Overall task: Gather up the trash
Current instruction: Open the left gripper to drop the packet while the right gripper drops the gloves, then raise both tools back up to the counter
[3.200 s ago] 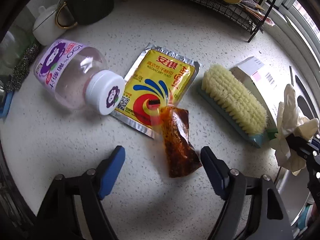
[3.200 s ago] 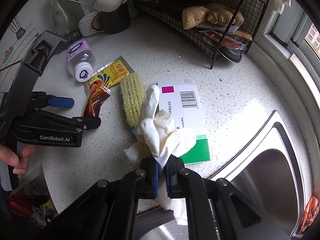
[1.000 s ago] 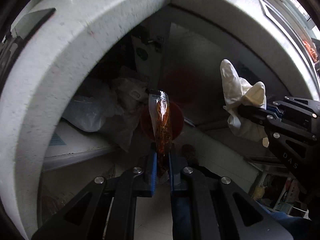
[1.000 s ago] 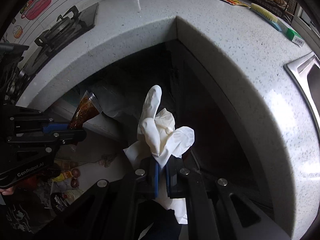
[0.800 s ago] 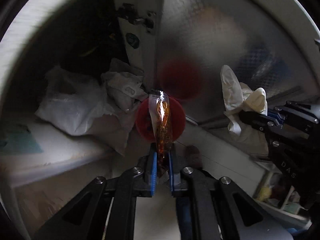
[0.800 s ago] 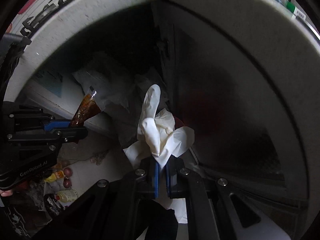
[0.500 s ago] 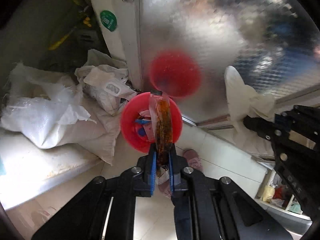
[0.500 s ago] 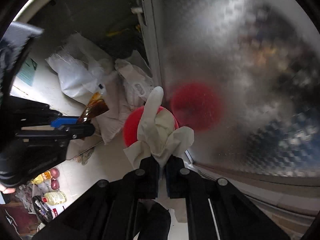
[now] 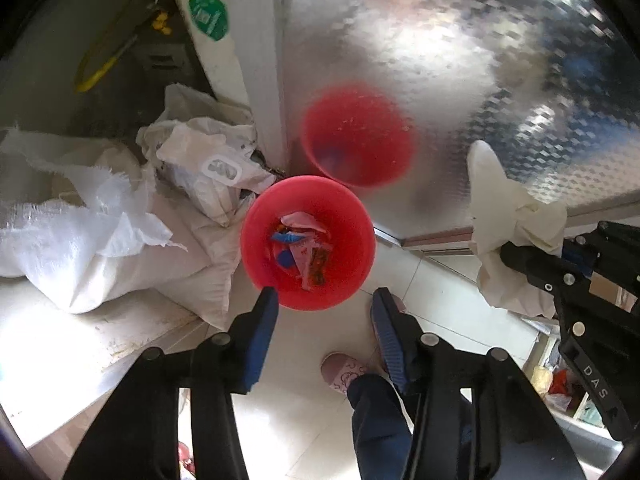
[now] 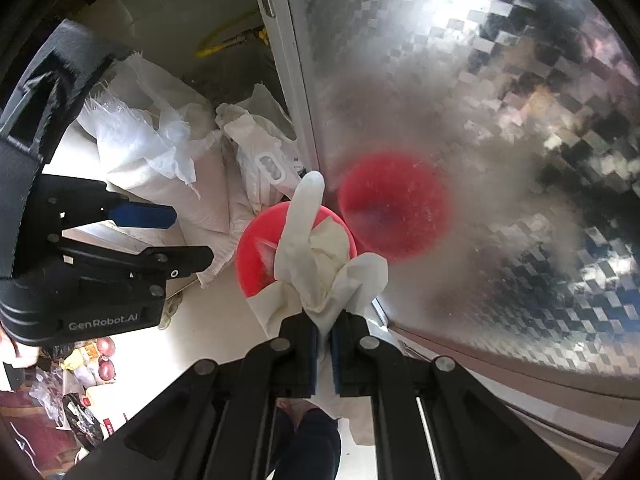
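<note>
Pale floor tiles (image 9: 420, 280) carry everything in this corner under the counter. At the left edge of the floor lie white sacks (image 9: 92, 240), slumped against a raised ledge, and a crumpled white bag (image 9: 208, 172) leans on the foot of a cabinet door post. Just right of these stands a red bin (image 9: 256, 248), close to a patterned metal door (image 9: 460, 60) that shows the bin's red reflection.

Directly above the bin hangs the left gripper (image 9: 324, 320), pointing straight down. Its jaws are opening and nothing is between the blue pads. A sauce packet (image 9: 318, 266) lies inside the bin among other scraps, so the drop from this side looks complete. A slipper (image 9: 344, 372) and a dark trouser leg show below the gripper.

Further right, the right gripper (image 10: 325, 328) is clenched on a white glove (image 10: 308, 240), with a piece of white tissue bunched in the same grip. Seen from the right wrist, 1 glove finger sticks up in front of the bin's rim; from the left wrist, the glove (image 9: 504, 208) hangs well to the right of the bin, over bare floor by the door's lower edge.

The step in hand is dumping the collected trash. Next, the right gripper probably needs to move leftward until the glove is over the bin's mouth, then let go. The left gripper should clear away first to leave room.
</note>
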`<state>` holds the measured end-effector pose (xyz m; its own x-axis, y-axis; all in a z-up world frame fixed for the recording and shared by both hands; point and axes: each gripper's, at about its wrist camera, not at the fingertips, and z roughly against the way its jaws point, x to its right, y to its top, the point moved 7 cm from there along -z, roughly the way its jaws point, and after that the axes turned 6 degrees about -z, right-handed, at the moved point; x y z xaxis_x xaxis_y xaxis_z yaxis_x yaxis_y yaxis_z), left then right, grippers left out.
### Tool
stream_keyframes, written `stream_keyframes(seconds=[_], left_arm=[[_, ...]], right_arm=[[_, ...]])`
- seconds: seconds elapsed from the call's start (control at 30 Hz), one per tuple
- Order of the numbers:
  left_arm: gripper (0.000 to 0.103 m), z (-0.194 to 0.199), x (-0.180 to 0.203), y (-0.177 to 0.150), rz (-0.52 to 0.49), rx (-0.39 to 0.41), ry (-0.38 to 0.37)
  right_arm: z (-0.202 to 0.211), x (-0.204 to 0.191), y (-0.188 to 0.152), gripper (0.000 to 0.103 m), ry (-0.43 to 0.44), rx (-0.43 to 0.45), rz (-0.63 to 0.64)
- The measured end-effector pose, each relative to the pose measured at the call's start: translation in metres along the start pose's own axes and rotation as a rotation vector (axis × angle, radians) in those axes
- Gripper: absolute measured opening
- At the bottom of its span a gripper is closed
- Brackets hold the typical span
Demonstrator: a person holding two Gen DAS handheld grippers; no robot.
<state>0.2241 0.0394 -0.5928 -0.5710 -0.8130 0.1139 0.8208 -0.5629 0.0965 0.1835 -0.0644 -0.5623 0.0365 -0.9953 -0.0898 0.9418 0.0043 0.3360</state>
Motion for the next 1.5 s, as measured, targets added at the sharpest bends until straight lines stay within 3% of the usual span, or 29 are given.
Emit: stream_keyframes(seconds=[0.03,0.1,0.2,0.43,0.73,0.87,0.97,1.03,1.17,1.27,1.5], left_arm=[[0.052,0.000,-0.002,0.000,0.007,0.004,-0.003],[0.069,0.002,-0.007,0.001,0.027,0.034,-0.001],[0.082,0.005,-0.012,0.001,0.041,0.061,-0.010],[0.103,0.005,-0.024,-0.004,0.071,0.059,-0.010],[0.103,-0.001,-0.043,-0.023,0.099,0.018,0.052],[0.103,-0.007,-0.049,-0.032,0.153,-0.012,0.009],[0.103,-0.005,-0.049,-0.037,0.136,-0.001,0.047],[0.103,-0.005,-0.047,-0.041,0.121,0.001,0.082],[0.103,-0.004,-0.050,-0.046,0.135,0.018,0.100],[0.103,0.000,-0.049,-0.051,0.138,0.039,0.114],[0.103,0.021,-0.038,-0.065,0.172,0.042,0.109]], right_arm=[[-0.001,0.000,0.001,0.005,-0.001,0.000,0.000],[0.002,0.000,0.001,0.005,-0.001,0.001,0.001],[0.000,-0.001,0.002,0.005,0.002,-0.001,0.001],[-0.006,-0.006,0.004,0.005,0.019,-0.016,0.025],[-0.020,-0.021,0.014,0.005,0.053,-0.026,0.120],[-0.026,-0.028,0.020,0.006,0.079,-0.015,0.160],[-0.030,-0.031,0.023,0.008,0.088,-0.005,0.189],[-0.031,-0.033,0.024,0.019,0.084,0.003,0.206],[-0.032,-0.032,0.023,0.075,0.062,0.038,0.236],[-0.032,-0.032,0.018,0.088,0.058,0.035,0.246],[-0.008,-0.030,0.007,0.102,0.032,0.048,0.282]])
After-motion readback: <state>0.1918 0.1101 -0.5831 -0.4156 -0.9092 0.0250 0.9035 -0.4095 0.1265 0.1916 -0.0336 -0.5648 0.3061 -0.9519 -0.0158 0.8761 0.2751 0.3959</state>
